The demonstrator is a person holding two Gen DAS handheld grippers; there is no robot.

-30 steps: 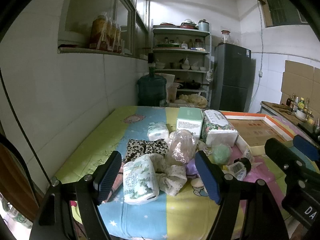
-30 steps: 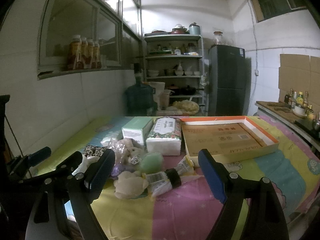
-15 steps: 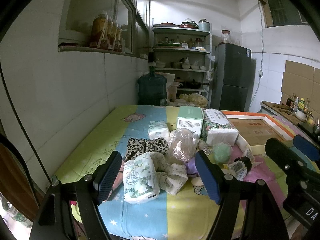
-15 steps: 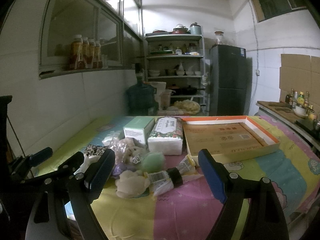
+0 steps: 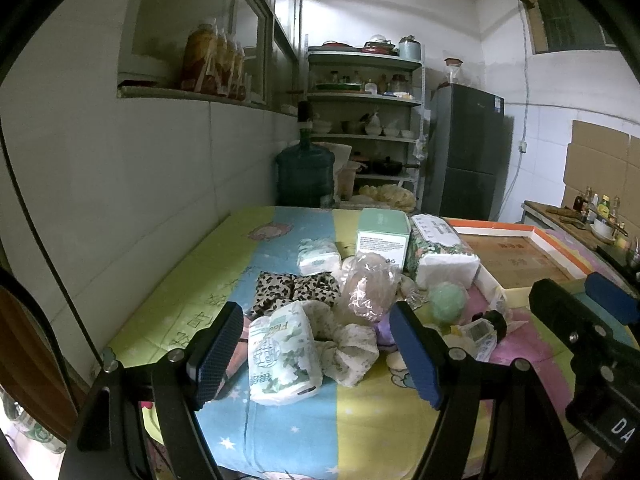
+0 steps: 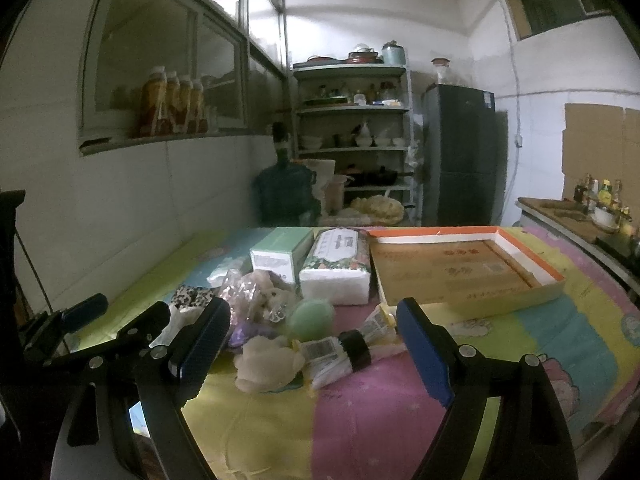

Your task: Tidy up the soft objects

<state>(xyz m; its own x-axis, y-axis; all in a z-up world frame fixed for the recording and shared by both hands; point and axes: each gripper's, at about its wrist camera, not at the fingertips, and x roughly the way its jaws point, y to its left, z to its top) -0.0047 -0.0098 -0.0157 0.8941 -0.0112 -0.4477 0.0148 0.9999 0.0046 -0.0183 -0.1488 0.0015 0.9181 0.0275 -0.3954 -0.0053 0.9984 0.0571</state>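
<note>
A pile of soft objects lies on the colourful tablecloth [image 5: 360, 420]: a tissue pack [image 5: 280, 356], a floral scrunchie [image 5: 348, 348], a leopard-print cloth [image 5: 296, 288], a clear bag [image 5: 370, 284], a green puff [image 5: 446, 300] and a large tissue pack [image 5: 440, 252]. My left gripper [image 5: 316, 354] is open, its fingers on either side of the near tissue pack. My right gripper [image 6: 310, 342] is open above a cream puff [image 6: 266, 366] and a banded roll [image 6: 348, 354]. An empty cardboard tray [image 6: 460, 268] sits to the right.
A green box [image 5: 382, 236] stands behind the pile. A white wall runs along the table's left side. A water jug [image 5: 306, 174], shelves [image 5: 360, 120] and a dark fridge [image 5: 466, 152] stand beyond the far edge. A counter [image 6: 576, 212] with bottles is at the right.
Both grippers have crept slightly forward toward the pile. The objects have not moved and both grippers stay open.
</note>
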